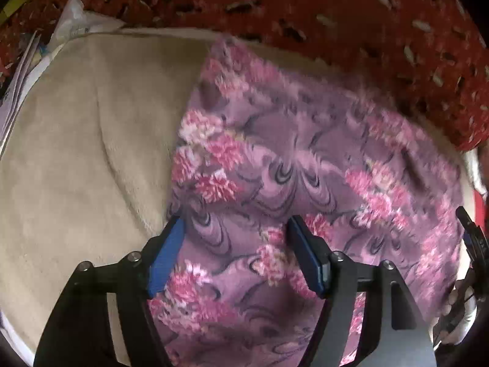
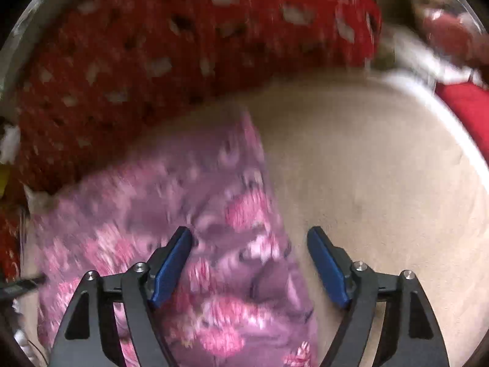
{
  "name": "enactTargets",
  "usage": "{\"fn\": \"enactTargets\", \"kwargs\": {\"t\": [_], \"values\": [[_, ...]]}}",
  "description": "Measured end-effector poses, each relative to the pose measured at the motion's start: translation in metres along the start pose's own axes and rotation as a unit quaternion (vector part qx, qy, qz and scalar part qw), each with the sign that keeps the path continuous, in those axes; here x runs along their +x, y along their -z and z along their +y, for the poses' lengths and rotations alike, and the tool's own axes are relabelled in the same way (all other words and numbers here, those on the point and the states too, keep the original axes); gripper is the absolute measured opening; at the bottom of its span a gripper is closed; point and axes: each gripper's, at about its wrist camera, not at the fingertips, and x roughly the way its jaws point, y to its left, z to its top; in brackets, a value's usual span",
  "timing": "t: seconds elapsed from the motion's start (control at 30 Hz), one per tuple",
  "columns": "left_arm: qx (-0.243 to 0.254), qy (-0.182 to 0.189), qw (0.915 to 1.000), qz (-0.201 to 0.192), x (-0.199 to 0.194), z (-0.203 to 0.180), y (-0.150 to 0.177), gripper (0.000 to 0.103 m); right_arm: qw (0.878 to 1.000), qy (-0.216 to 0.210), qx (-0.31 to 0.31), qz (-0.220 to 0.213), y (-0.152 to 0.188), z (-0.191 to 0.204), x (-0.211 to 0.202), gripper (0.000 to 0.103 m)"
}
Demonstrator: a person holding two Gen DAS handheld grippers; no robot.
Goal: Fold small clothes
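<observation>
Both pairs of jaws stood open, and we held nothing in either. Our left gripper (image 1: 237, 255) hung over the cloth (image 1: 305, 183), a purple piece printed with pink flowers, its blue pads (image 1: 165, 263) apart with the fabric lying flat below and between them, untouched as far as we could see. One pad sat just over the cloth's near-left edge, the other well inside the print. Our right gripper (image 2: 249, 264) hovered across the cloth's opposite edge: its left pad was above the print, its right pad above the bare beige pad (image 2: 382, 168), so the hem ran between the fingers.

We saw the cloth spread on that beige pad, which reached out to the left of our left jaws and to the right of our right jaws. Beyond the jaws, past the cloth's far edge, lay a red spread (image 1: 336, 9) flecked with pale marks. Far left of the left jaws, white papers (image 1: 18, 85) were stacked against the beige pad's edge. Both views were blurred.
</observation>
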Motion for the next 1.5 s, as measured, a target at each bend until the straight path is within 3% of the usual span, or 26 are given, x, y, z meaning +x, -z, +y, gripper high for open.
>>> {"fn": "enactTargets", "kwargs": {"t": [0.03, 0.1, 0.13, 0.2, 0.3, 0.43, 0.53, 0.57, 0.67, 0.9, 1.03, 1.13, 1.17, 1.23, 1.27, 1.37, 1.5], "values": [[0.000, 0.006, 1.0000, -0.001, -0.002, 0.001, -0.001, 0.071, 1.000, -0.011, 0.000, -0.014, -0.003, 0.000, -0.006, 0.074], [-0.005, 0.010, 0.9999, 0.003, 0.000, 0.003, -0.003, 0.072, 0.999, -0.019, -0.010, -0.045, -0.005, 0.001, -0.016, 0.074], [-0.010, 0.010, 0.9999, 0.005, 0.002, 0.004, -0.004, 0.073, 0.999, -0.007, -0.024, -0.042, -0.005, 0.004, -0.014, 0.076], [-0.015, 0.008, 0.9998, 0.005, -0.001, 0.004, -0.003, 0.073, 0.998, 0.026, -0.051, 0.022, -0.002, 0.006, 0.011, 0.075], [-0.015, 0.027, 0.9995, 0.007, -0.014, 0.008, 0.000, 0.073, 0.999, 0.018, -0.039, 0.004, -0.005, 0.005, -0.006, 0.074], [-0.033, 0.053, 0.9980, -0.010, -0.038, 0.034, 0.010, 0.073, 0.998, -0.030, -0.053, -0.031, 0.011, 0.009, -0.049, 0.075], [-0.078, 0.057, 0.9953, -0.002, -0.039, 0.065, 0.015, 0.073, 0.996, -0.010, -0.085, 0.014, 0.033, 0.010, -0.039, 0.076], [-0.096, 0.063, 0.9933, 0.006, -0.037, 0.076, 0.017, 0.073, 0.994, 0.005, -0.093, 0.053, 0.040, 0.005, -0.027, 0.076], [-0.150, 0.101, 0.9832, 0.025, -0.037, 0.105, 0.026, 0.073, 0.995, 0.012, -0.091, 0.024, 0.048, 0.008, -0.045, 0.076], [-0.193, 0.169, 0.9656, 0.038, -0.032, 0.116, 0.017, 0.073, 0.995, -0.058, -0.082, -0.019, 0.051, 0.040, -0.074, 0.078], [-0.187, 0.168, 0.9657, 0.066, -0.010, 0.101, 0.010, 0.073, 0.991, -0.076, -0.105, -0.020, 0.047, 0.062, -0.058, 0.078], [-0.178, 0.168, 0.9660, 0.082, 0.003, 0.091, 0.014, 0.075, 0.989, -0.047, -0.140, 0.007, 0.051, 0.070, -0.023, 0.085], [-0.173, 0.169, 0.9672, 0.079, 0.003, 0.088, 0.014, 0.081, 0.986, -0.037, -0.163, -0.006, 0.060, 0.071, -0.016, 0.088], [-0.151, 0.193, 0.9652, 0.092, 0.001, 0.078, 0.015, 0.082, 0.980, -0.027, -0.190, -0.051, 0.075, 0.077, -0.019, 0.093], [-0.140, 0.206, 0.9628, 0.106, 0.001, 0.072, 0.016, 0.082, 0.979, -0.021, -0.194, -0.053, 0.077, 0.078, -0.020, 0.093], [-0.081, 0.204, 0.9692, 0.112, -0.009, 0.055, 0.018, 0.082, 0.981, -0.035, -0.185, -0.054, 0.077, 0.073, -0.022, 0.093], [-0.052, 0.231, 0.9671, 0.092, -0.032, 0.051, 0.017, 0.082, 0.981, -0.047, -0.179, -0.058, 0.077, 0.068, -0.023, 0.094]]}}
